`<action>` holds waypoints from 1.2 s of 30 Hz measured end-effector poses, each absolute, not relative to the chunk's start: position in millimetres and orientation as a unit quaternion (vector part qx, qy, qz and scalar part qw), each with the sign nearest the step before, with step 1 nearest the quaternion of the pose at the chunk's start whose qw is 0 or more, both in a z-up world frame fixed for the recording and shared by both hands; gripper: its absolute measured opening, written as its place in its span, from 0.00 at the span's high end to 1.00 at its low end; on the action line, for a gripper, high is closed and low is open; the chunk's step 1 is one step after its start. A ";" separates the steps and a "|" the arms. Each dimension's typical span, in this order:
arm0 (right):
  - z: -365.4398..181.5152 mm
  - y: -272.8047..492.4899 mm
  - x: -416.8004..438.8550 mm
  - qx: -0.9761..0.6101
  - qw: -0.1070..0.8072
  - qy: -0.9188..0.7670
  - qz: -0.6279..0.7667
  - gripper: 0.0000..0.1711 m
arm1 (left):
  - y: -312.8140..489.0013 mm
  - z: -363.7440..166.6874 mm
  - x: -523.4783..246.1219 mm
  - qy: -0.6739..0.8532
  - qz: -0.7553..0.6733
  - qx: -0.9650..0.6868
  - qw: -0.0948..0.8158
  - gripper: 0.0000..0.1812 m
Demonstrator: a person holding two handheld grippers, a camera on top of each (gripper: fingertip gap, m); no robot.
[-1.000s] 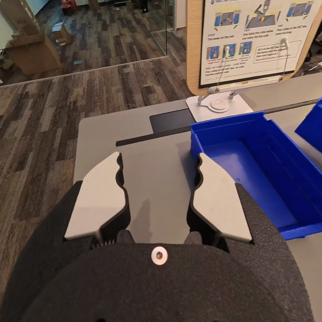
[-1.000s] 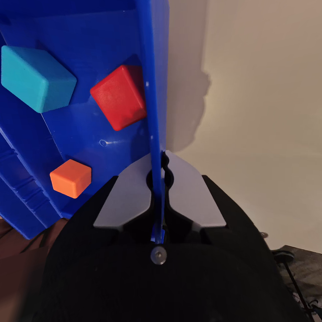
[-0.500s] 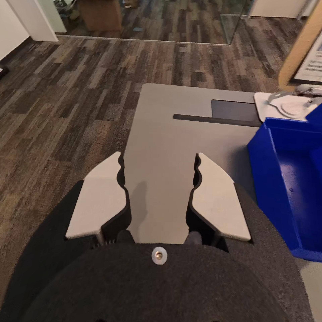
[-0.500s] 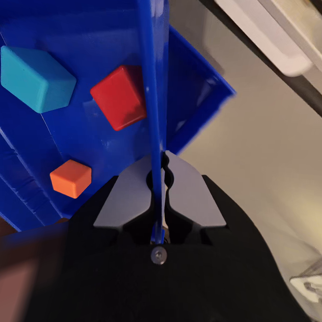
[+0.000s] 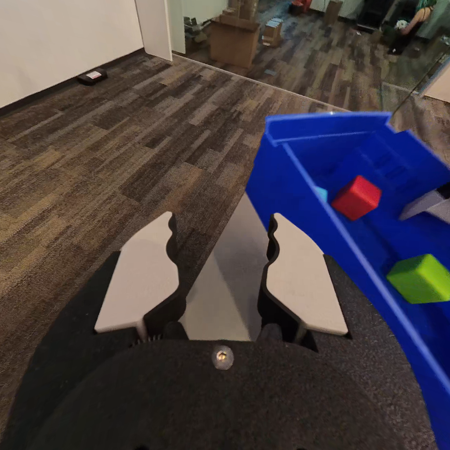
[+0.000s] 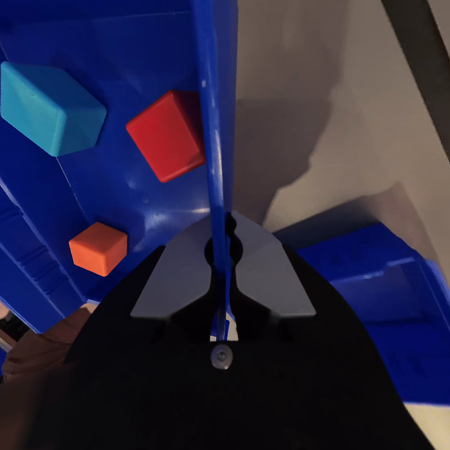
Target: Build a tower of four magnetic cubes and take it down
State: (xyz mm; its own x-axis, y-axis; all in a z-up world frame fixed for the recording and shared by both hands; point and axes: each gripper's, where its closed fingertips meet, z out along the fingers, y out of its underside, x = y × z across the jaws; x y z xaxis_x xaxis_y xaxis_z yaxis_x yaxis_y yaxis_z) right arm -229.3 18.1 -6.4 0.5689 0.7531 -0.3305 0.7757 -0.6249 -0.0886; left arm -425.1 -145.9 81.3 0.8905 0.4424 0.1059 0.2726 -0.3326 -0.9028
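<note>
Right tool [image 6: 222,219] was clamped on the side wall of a blue bin [image 6: 136,48], wall pinched edge-on between the grey fingers [image 6: 175,272]. Bin looked lifted and tilted off the worktop [image 6: 365,121]. Inside it, left of the clamped wall: red cube [image 6: 163,136] touching the wall just ahead of the tool, orange cube [image 6: 97,248] nearest the left finger, teal cube [image 6: 48,109] further out to the left. Cubes were loose in the bin, none stacked. To the right of the tool, lower, a second blue bin [image 6: 389,292] sat on the worktop; contents not visible.

Left tool [image 5: 221,219] had its fingers [image 5: 141,280] spread apart, nothing between them, only a corner of the grey worktop [image 5: 219,292] below the gap. The held blue bin [image 5: 287,190] was just right of the right finger, tilted. Visible inside from this side: red cube [image 5: 355,202], green cube [image 5: 421,282] nearer the tool, and a sliver of the teal cube [image 5: 321,193] behind the rim. A grey finger of the right tool [image 5: 423,209] showed at the far wall. Beyond: patterned carpet floor [image 5: 97,158], white wall [image 5: 60,36] to the left, cardboard boxes [image 5: 231,41] far ahead.
</note>
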 end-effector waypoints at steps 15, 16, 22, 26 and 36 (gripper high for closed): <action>-124.2 19.6 -245.2 0.910 0.062 0.385 -0.138 0.92 | -125.2 55.1 -404.1 -0.169 0.013 -0.855 0.491 0.61; -123.6 19.1 -246.5 0.911 0.059 0.382 -0.148 0.89 | -123.8 47.3 -400.8 -0.164 0.002 -0.865 0.475 0.62; -72.3 34.2 -246.3 0.882 -0.084 0.414 -0.207 0.77 | -118.4 -0.4 -388.0 -0.143 -0.036 -0.916 0.372 0.60; 4.3 37.9 -181.9 0.846 -0.279 0.415 -0.185 0.74 | -108.9 -26.5 -386.4 -0.139 -0.049 -0.933 0.329 0.60; -61.1 17.8 104.5 0.961 -0.207 0.180 -0.022 0.56 | -99.7 -66.9 -370.7 -0.132 -0.072 -0.958 0.244 0.62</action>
